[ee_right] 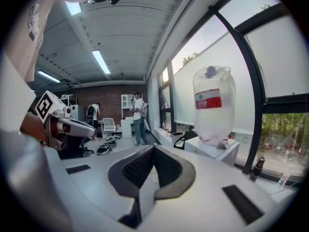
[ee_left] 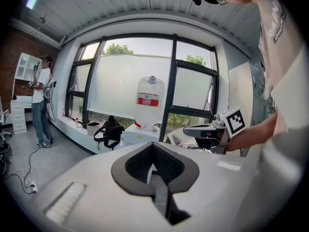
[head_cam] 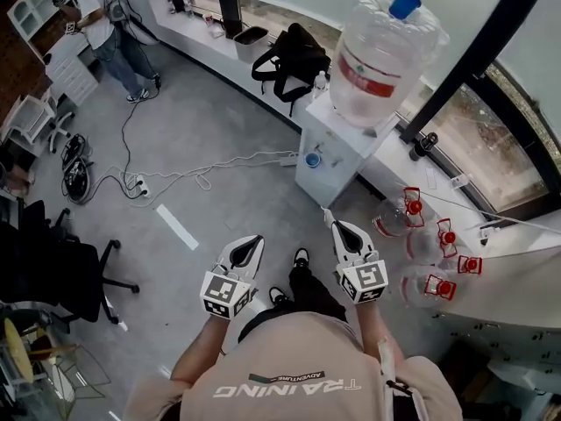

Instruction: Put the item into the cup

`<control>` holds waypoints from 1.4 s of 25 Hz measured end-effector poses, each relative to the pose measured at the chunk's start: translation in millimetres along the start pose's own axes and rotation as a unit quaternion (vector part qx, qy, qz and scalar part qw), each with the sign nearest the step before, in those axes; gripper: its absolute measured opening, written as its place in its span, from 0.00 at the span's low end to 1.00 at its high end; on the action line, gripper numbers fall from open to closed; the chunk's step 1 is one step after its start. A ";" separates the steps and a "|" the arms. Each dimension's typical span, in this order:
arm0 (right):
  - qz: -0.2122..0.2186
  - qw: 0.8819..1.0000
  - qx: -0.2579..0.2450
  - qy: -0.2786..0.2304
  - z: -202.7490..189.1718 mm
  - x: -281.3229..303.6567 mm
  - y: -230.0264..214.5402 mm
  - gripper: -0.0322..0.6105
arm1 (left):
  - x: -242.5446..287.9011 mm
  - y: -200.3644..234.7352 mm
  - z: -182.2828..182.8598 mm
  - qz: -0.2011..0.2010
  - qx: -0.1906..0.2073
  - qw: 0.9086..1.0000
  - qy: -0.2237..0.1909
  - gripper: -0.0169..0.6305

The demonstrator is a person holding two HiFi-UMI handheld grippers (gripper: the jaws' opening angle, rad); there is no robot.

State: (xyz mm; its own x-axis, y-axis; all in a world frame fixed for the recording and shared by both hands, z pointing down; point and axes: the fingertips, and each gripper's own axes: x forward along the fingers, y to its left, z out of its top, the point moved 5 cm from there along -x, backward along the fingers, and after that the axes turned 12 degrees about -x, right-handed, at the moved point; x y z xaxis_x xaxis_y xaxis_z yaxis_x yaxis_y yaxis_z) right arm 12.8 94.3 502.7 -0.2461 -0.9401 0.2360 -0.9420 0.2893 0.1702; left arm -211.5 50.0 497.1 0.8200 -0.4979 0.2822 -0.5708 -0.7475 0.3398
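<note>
No cup or loose item shows clearly in any view. A small blue round thing (head_cam: 312, 159) sits at the front of the white water dispenser (head_cam: 342, 152); I cannot tell what it is. My left gripper (head_cam: 252, 242) is held at waist height over the grey floor, its jaws closed together with nothing between them. My right gripper (head_cam: 333, 226) is level with it, also shut and empty, pointing toward the dispenser. The left gripper view has its own pads (ee_left: 153, 149) meeting at the tip and the right gripper (ee_left: 190, 128) off to the side. In the right gripper view the jaws (ee_right: 153, 149) are closed too.
A large water bottle (head_cam: 383, 55) stands inverted on the dispenser. A black backpack (head_cam: 294, 55) lies by the window ledge. Several empty bottles with red caps (head_cam: 429, 244) lie at right. Cables and a power strip (head_cam: 140, 182) cross the floor. A person (head_cam: 96, 20) stands far left; an office chair (head_cam: 79, 279) is nearby.
</note>
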 end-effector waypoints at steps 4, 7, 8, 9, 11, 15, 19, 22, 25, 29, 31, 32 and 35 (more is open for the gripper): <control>0.001 1.000 -0.005 0.005 -4.8 20.2 -10.6 0.07 | 20.0 15.4 4.4 -0.001 -0.003 1.000 0.006 0.04; 0.003 1.000 -0.020 0.013 -13.7 42.9 -21.0 0.07 | 42.9 30.8 12.5 -0.002 0.006 1.000 0.015 0.04; 0.005 1.000 -0.022 0.015 -16.6 50.9 -25.4 0.07 | 51.4 36.0 16.6 -0.002 0.008 1.000 0.018 0.04; 0.007 1.000 -0.022 0.016 -18.5 59.1 -30.1 0.07 | 59.7 41.0 22.1 -0.002 0.011 1.000 0.021 0.04; 0.008 1.000 -0.021 0.013 -18.1 77.9 -40.9 0.07 | 76.9 51.2 37.7 -0.005 0.022 1.000 0.022 0.04; 0.011 1.000 -0.012 0.005 -12.9 115.6 -65.2 0.07 | 114.1 71.5 67.1 -0.008 0.037 0.999 0.026 0.04; 0.023 0.999 -0.021 0.009 -10.5 145.8 -80.9 0.07 | 146.2 90.3 89.2 -0.009 0.042 0.999 0.018 0.04; 0.026 0.999 -0.023 0.017 -12.1 161.5 -88.2 0.07 | 168.2 103.8 98.5 -0.015 0.043 0.999 0.017 0.04; 0.020 0.999 -0.013 0.029 -13.2 174.1 -93.4 0.07 | 190.0 121.6 107.5 -0.031 0.053 0.998 0.028 0.04; -0.001 0.999 0.002 0.051 -16.6 200.1 -95.0 0.07 | 217.7 152.8 123.9 -0.064 0.062 0.995 0.038 0.04; -0.023 0.998 0.013 0.059 -17.4 216.3 -95.6 0.07 | 233.3 168.4 132.3 -0.090 0.068 0.993 0.046 0.04; -0.035 0.997 0.019 0.063 -17.6 224.7 -96.2 0.07 | 241.2 175.5 136.4 -0.104 0.072 0.991 0.050 0.04; -0.073 0.993 0.041 0.078 -17.8 247.3 -97.5 0.07 | 261.7 193.1 149.4 -0.149 0.082 0.983 0.066 0.04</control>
State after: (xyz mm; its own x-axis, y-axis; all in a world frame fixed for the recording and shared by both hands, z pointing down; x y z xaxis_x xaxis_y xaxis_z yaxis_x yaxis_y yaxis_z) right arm 47.8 -163.2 561.5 -0.0735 -0.9295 0.3615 -0.9821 0.1304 0.1356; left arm -100.9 -290.3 502.5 0.9311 -0.1935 0.3092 -0.2830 -0.9180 0.2778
